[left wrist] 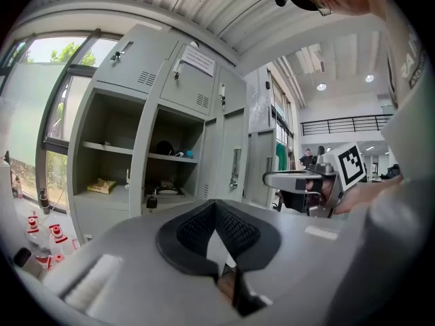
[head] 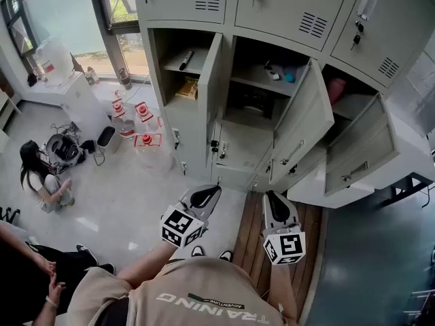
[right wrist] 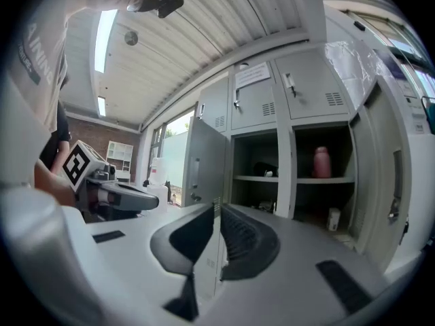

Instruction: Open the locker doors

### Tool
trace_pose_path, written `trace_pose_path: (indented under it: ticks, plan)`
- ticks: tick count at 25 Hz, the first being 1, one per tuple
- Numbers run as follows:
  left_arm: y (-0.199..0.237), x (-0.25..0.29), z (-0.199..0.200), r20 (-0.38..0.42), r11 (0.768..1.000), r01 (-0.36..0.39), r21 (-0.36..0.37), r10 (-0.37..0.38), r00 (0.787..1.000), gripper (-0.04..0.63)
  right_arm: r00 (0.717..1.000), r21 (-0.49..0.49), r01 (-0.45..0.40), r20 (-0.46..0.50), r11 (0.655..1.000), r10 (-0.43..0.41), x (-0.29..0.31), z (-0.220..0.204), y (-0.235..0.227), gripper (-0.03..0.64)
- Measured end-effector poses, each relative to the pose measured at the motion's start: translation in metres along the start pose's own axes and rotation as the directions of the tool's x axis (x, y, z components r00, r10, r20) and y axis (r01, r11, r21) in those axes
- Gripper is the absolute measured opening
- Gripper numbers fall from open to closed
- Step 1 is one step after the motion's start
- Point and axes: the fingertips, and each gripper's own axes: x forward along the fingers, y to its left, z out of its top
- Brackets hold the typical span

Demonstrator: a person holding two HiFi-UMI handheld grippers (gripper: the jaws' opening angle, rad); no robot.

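A bank of grey lockers (head: 272,19) stands ahead. In the middle row the left door (head: 211,80), the middle door (head: 302,124) and the right door (head: 360,148) hang open, while the top row stays closed with keys in the locks. My left gripper (head: 204,197) and right gripper (head: 275,206) are held side by side near my chest, well short of the lockers. Both are shut and empty. In the left gripper view the jaws (left wrist: 216,206) point at the open compartments (left wrist: 109,148). From the right gripper (right wrist: 219,206), a pink bottle (right wrist: 321,163) shows on a shelf.
A person (head: 37,175) sits on the floor at the left beside a white table (head: 75,94). Water jugs (head: 136,124) stand near the locker's left corner. I stand by a wooden platform (head: 251,229). Another person's arm (head: 27,263) is at bottom left.
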Motion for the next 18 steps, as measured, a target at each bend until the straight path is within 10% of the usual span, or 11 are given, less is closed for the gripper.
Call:
trace_pose_path:
  ticks: [18]
  plan:
    - [0.001, -0.001, 0.003, -0.005, 1.000, -0.006, 0.022, 0.006, 1.000, 0.005, 0.999, 0.039, -0.035, 0.017, 0.999, 0.034, 0.003, 0.008, -0.001, 0.020]
